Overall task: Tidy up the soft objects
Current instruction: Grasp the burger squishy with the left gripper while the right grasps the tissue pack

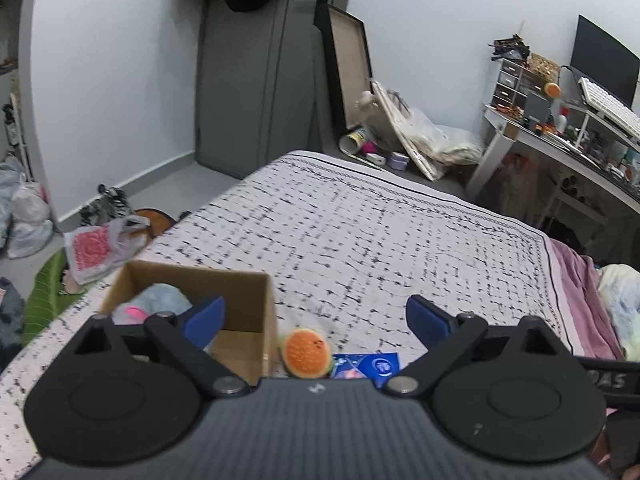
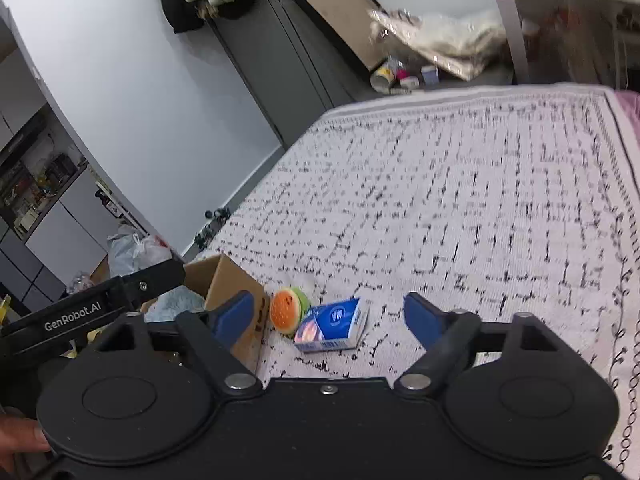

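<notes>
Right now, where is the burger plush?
The burger plush lies on the bedspread, between the cardboard box and the blue tissue pack, ahead of both open grippers.

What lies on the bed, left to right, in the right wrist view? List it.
Cardboard box → burger plush → blue tissue pack.

even, soft indoor light fills the room, with no glare and only faint shadows on the bed (image 1: 360, 232). both views bow hard at the edges, bending the wall (image 1: 112, 80). the bedspread pattern smears with motion blur, worse in the right wrist view.
</notes>
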A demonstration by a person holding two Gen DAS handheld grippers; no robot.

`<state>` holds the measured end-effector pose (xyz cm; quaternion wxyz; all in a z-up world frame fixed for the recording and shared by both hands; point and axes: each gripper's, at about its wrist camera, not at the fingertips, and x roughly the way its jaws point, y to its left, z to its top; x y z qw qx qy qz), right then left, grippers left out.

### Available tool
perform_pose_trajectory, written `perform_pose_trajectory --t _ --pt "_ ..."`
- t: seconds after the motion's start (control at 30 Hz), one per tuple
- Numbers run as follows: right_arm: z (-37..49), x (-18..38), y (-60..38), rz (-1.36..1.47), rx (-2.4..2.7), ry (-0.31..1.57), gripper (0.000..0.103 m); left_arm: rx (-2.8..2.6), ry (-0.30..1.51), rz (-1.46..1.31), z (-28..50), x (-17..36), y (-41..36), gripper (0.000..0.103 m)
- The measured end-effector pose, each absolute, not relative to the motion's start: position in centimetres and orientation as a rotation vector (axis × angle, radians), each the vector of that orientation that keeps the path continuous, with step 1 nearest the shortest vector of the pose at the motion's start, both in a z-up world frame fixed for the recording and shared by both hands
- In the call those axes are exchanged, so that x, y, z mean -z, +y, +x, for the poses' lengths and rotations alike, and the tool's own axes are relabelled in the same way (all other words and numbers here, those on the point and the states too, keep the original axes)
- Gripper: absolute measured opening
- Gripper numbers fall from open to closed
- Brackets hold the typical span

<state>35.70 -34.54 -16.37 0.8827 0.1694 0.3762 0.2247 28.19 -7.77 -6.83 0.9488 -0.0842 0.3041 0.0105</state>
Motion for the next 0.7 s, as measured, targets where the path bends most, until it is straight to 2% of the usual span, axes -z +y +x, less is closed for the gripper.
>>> perform_pose_trajectory --t 0.2,0.33,0.4,0.47,0.7 --pt "37.6 19.5 -34.8 0.457 -0.487 0.881 0.058 0.027 0.677 -0.172 29.5 8.4 -8.8 0.076" --pt "38.4 21.2 -34.5 0.508 -0.496 0.930 0.056 0.043 0.717 -0.153 30.2 9.5 -9.5 0.066" --pt "39.0 22.0 -34.2 0.531 -0.501 0.953 0.054 0.017 0.725 -0.134 30.4 9.9 -9.9 0.056" --pt "39.6 22.9 -33.9 0.559 -0.503 0.980 0.054 0.020 0.742 -0.126 30.7 10.4 -10.2 0.051" --pt "41.5 24.9 -32.7 0.593 -0.502 1.038 0.053 0.014 0.777 -0.126 31.7 11.5 -10.6 0.048"
